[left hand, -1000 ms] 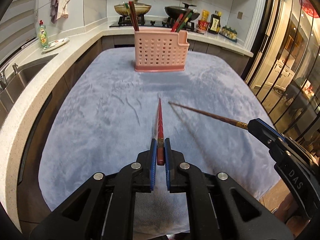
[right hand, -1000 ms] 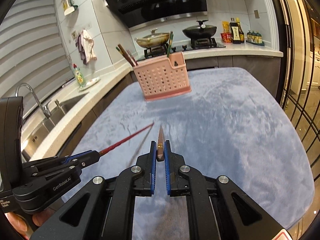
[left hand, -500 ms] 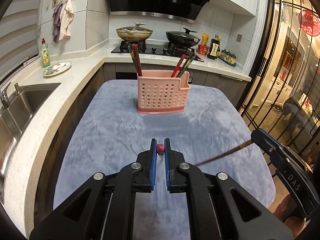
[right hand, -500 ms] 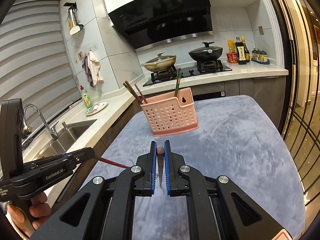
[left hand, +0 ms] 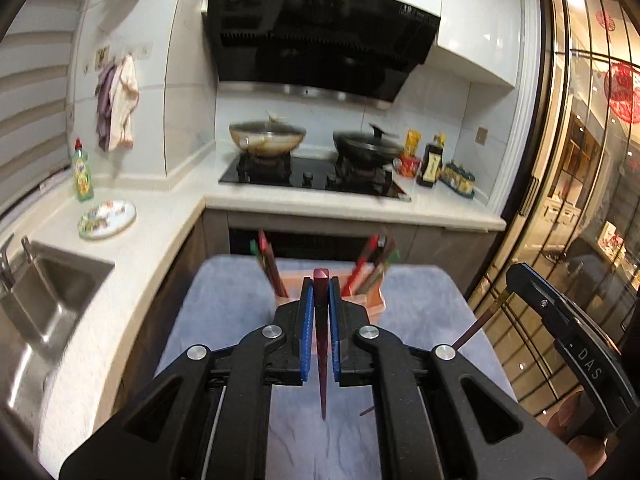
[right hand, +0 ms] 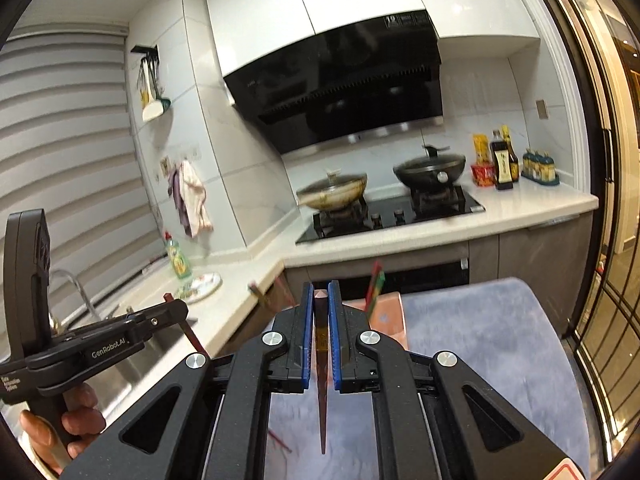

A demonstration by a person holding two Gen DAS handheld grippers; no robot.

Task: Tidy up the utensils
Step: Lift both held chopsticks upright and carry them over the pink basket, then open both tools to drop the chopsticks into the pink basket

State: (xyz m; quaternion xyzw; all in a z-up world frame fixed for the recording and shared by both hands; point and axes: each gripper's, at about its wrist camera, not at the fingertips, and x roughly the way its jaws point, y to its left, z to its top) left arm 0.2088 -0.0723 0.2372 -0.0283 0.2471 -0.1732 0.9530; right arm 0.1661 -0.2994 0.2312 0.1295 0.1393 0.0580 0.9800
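1. The left gripper [left hand: 319,312] is clamped on a red chopstick [left hand: 321,364], which stands nearly upright between the blue pads with its thin tip pointing down over the grey cloth [left hand: 224,320].
2. The right gripper [right hand: 319,320] is clamped on a brown chopstick [right hand: 321,392], also nearly upright, tip down.
3. The pink holder [left hand: 374,306] stands on the cloth just beyond both grippers, mostly hidden behind the jaws.
4. More chopsticks [left hand: 269,268] stick up from the holder at its left and right ends.
5. In the left view the right gripper [left hand: 516,276] is to the right of the holder, the brown chopstick slanting down from it.
6. In the right view the left gripper [right hand: 176,308] is left of the holder, with a hand [right hand: 64,428] on its grip.
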